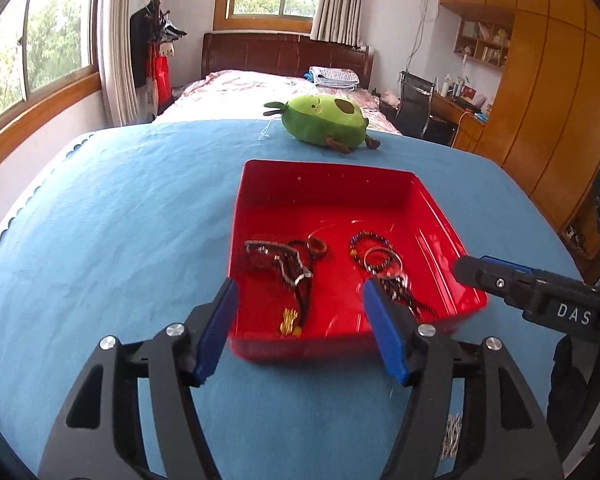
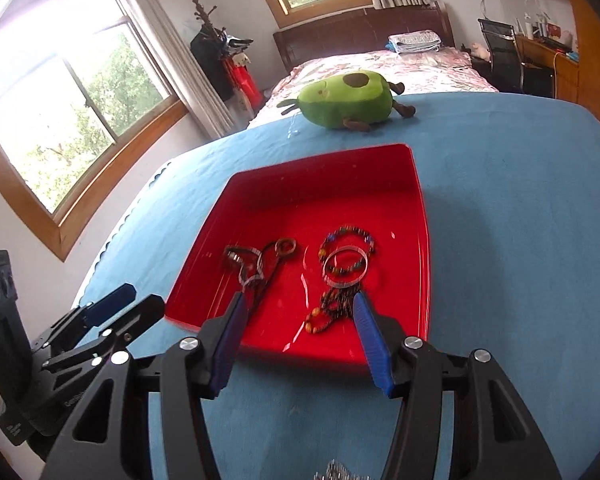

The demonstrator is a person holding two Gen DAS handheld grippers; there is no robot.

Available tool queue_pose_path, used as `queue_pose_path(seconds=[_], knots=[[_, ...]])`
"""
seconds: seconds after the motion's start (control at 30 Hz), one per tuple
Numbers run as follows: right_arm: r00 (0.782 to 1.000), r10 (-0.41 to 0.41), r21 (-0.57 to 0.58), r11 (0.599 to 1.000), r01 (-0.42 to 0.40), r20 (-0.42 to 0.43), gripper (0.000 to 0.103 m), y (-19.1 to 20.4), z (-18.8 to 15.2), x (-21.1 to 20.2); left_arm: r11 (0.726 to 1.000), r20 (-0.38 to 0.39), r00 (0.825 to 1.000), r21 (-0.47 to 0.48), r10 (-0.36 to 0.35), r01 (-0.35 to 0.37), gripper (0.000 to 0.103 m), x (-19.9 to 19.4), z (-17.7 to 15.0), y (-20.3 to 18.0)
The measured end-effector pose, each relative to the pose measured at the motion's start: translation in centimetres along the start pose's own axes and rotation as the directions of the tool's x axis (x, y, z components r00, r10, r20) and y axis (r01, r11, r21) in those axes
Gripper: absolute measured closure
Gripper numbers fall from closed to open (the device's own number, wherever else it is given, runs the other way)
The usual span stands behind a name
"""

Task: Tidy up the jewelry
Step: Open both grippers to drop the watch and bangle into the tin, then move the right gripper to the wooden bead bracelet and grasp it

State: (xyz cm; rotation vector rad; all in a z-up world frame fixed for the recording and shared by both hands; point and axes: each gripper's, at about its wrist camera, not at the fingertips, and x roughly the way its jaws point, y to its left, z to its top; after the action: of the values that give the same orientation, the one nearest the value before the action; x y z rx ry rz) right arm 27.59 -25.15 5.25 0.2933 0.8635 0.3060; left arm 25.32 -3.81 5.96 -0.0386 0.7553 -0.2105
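A red tray (image 1: 324, 184) sits on the blue cloth and holds jewelry: a dark cord necklace with a gold pendant (image 1: 290, 322), a brown ring (image 1: 317, 245), a beaded bracelet (image 1: 374, 250) and a clear bangle (image 2: 345, 266). The tray also shows in the right wrist view (image 2: 320, 184). My left gripper (image 1: 300, 292) is open and empty over the tray's near edge. My right gripper (image 2: 300, 306) is open and empty above the near edge, by a dark bead strand (image 2: 332, 308). The right gripper also shows in the left wrist view (image 1: 476, 272).
A green avocado plush (image 1: 324, 120) lies on the blue cloth (image 1: 120, 220) behind the tray. A silvery item (image 1: 452, 436) lies on the cloth near me. A bed, a desk with a chair and wooden wardrobes stand beyond the table.
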Motion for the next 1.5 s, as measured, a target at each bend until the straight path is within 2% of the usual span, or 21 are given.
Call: queue_pose_path(seconds=[0.43, 0.73, 0.87, 0.93, 1.0, 1.13, 1.27, 1.37, 1.5], knots=[[0.999, 0.006, -0.058, 0.998, -0.008, -0.039, 0.047, 1.8, -5.3, -3.7, 0.999, 0.039, 0.998, 0.020, 0.043, -0.044, 0.037, -5.7, -4.2, 0.3], [0.997, 0.019, -0.069, 0.997, -0.024, -0.072, 0.047, 1.7, -9.8, -6.0, 0.999, -0.007, 1.000, 0.038, 0.005, -0.004, 0.026, -7.5, -7.5, 0.3], [0.997, 0.014, -0.065, 0.998, -0.019, -0.081, 0.042, 1.2, -11.7, -6.8, 0.999, -0.040, 0.999, 0.037, -0.002, 0.004, 0.015, -7.8, -9.4, 0.6], [0.996, 0.007, -0.070, 0.997, -0.013, -0.088, 0.036, 1.1, -12.8, -7.1, 0.999, -0.068, 0.997, 0.034, -0.023, 0.025, 0.012, -7.8, -10.4, 0.9], [0.995, 0.000, -0.068, 0.998, -0.006, -0.098, 0.016, 0.9, -13.9, -7.4, 0.999, -0.104, 0.994, 0.027, -0.042, 0.045, 0.010, -7.6, -11.5, 1.1], [0.994, -0.003, -0.057, 0.998, -0.003, -0.107, 0.005, 0.4, -16.1, -8.3, 0.998, -0.166, 0.984, 0.005, -0.065, 0.067, 0.008, -7.2, -13.7, 1.6], [0.993, 0.007, -0.014, 1.000, -0.009, -0.115, 0.004, -0.4, -17.9, -9.0, 0.998, -0.191, 0.980, 0.011, -0.054, 0.058, 0.007, -7.5, -15.6, 1.9], [0.988, 0.035, 0.036, 0.999, -0.030, -0.152, 0.004, -1.1, -19.3, -9.0, 0.999, -0.199, 0.979, 0.012, -0.047, 0.051, 0.007, -8.1, -16.8, 2.0], [0.983, 0.026, 0.025, 0.999, -0.022, -0.180, 0.004, -1.1, -20.7, -9.0, 0.999, -0.211, 0.977, -0.010, -0.038, 0.036, 0.007, -8.7, -18.1, 2.3]])
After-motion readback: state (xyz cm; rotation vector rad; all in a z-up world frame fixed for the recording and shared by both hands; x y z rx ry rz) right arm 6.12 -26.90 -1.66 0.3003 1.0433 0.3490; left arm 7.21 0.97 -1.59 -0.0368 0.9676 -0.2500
